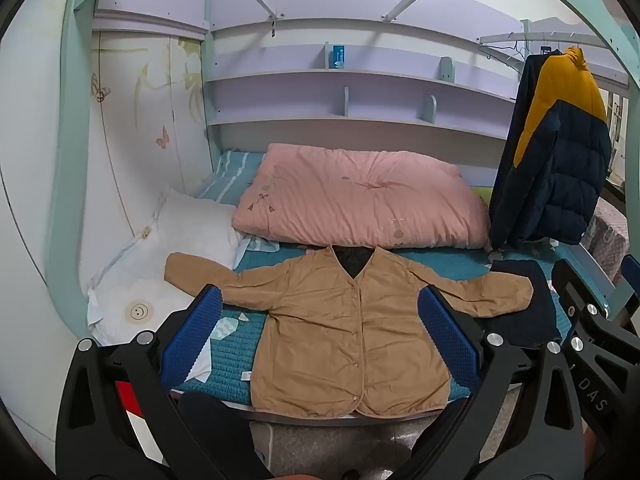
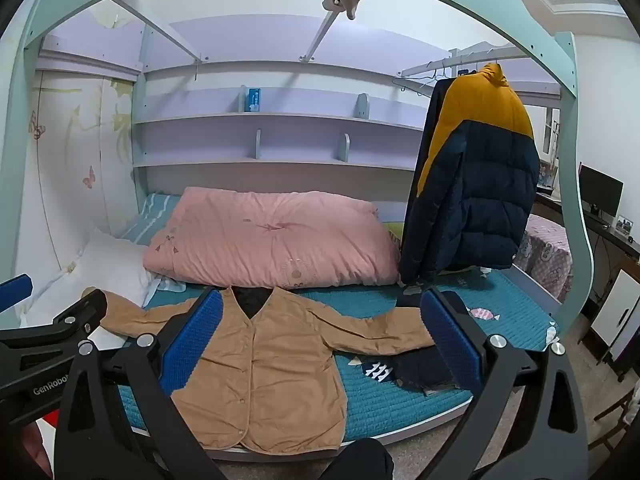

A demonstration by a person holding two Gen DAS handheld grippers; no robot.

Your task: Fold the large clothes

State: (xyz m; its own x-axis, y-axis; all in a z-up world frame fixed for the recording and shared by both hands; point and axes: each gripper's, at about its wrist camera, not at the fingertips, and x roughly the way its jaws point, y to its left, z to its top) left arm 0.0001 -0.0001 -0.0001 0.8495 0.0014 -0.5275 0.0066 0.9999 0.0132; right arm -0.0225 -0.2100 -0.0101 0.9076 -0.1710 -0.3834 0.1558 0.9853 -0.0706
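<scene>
A tan button-front jacket (image 1: 344,320) lies flat, face up, on the teal bed cover (image 1: 240,344), sleeves spread to both sides; its hem reaches the bed's front edge. The right wrist view shows the same jacket (image 2: 264,368) left of centre. My left gripper (image 1: 320,300) hangs open above and before the jacket, blue pads wide apart, nothing between them. My right gripper (image 2: 320,308) is open too, held above the jacket's right sleeve (image 2: 384,328). The left gripper's body (image 2: 52,328) shows at the left edge of the right wrist view.
A pink quilt (image 1: 360,200) lies behind the jacket and a white pillow (image 1: 188,232) at the left. A navy and yellow puffer jacket (image 2: 476,184) hangs at the right. Dark folded cloth (image 2: 420,368) lies under the right sleeve. Shelves line the back wall.
</scene>
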